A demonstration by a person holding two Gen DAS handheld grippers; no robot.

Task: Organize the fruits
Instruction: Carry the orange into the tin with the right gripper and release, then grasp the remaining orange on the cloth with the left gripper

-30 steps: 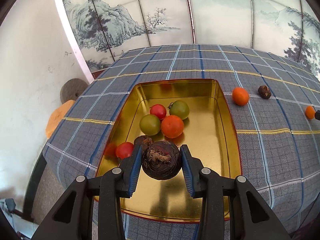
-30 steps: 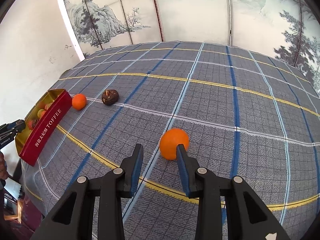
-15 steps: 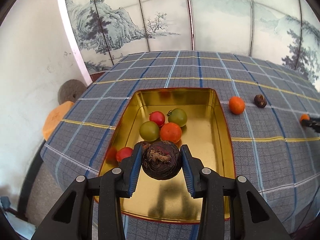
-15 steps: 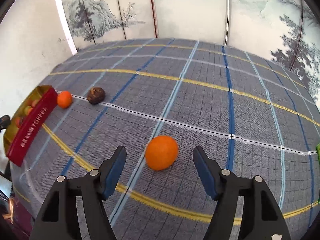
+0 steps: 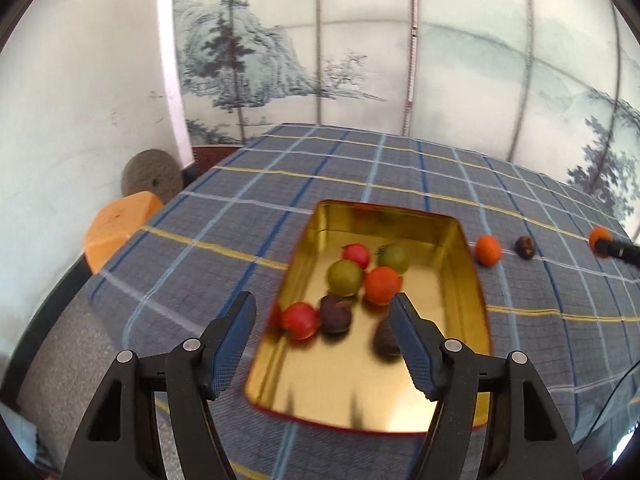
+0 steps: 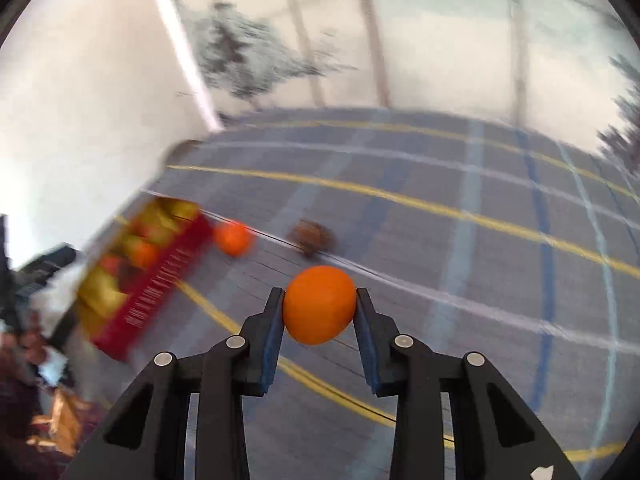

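My left gripper (image 5: 323, 316) is open and empty above the near end of the gold tin tray (image 5: 470, 276). The tray holds several fruits: red, green and orange ones and a dark fruit (image 5: 335, 313). Another dark fruit (image 5: 385, 340) lies blurred in the tray by my right finger. My right gripper (image 6: 320, 312) is shut on an orange (image 6: 320, 309) and holds it above the cloth. The right gripper also shows in the left wrist view at the far right, with the orange (image 5: 599, 235). The tray, with its red side, also shows in the right wrist view (image 6: 160, 284), left.
An orange (image 5: 488, 250) and a dark brown fruit (image 5: 525, 247) lie on the plaid tablecloth (image 5: 240, 240) right of the tray; both also show in the right wrist view, the orange (image 6: 233, 238) and the brown fruit (image 6: 314, 237). An orange stool (image 5: 120, 228) stands off the table's left. A painted screen stands behind.
My left gripper opened and let the dark fruit drop into the tray, then drew back. My right gripper closed on the orange and lifted it, swinging toward the tray.
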